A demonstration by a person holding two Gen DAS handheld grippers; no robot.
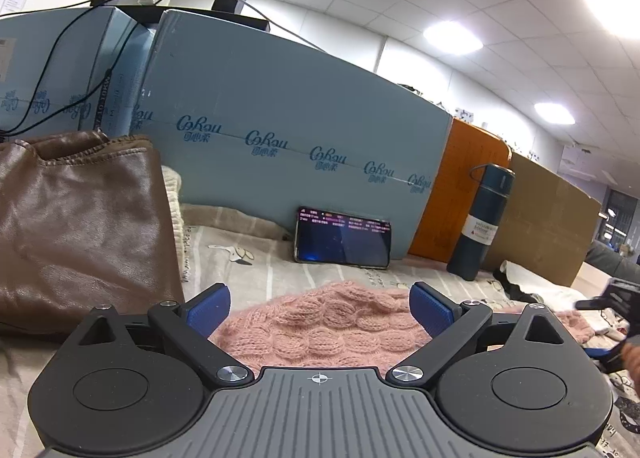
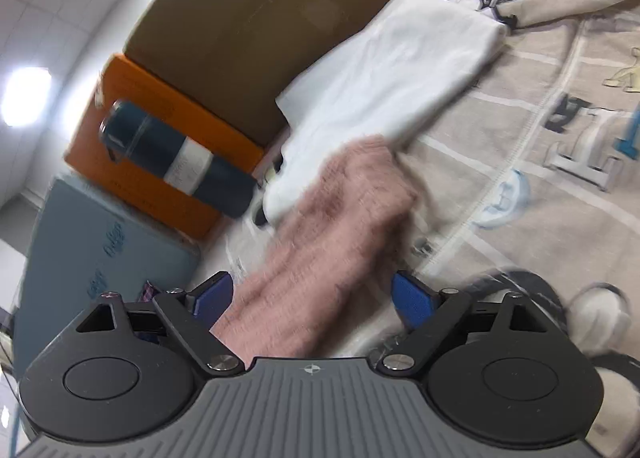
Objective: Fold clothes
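My left gripper (image 1: 320, 304) hangs with jaws spread wide over the pink knit sweater (image 1: 328, 322) lying on the printed sheet (image 1: 256, 258) — my right gripper (image 2: 312, 298), jaws equally wide, frames its blurred sleeve beside a white garment (image 2: 384, 70).

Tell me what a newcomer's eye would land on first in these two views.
First the pink knitted sweater, lying on the printed bedsheet right between the open blue fingers of the left gripper; the right gripper is open over it too. Next, the brown leather garment piled at the left, and the lit phone leaning on the blue box behind.
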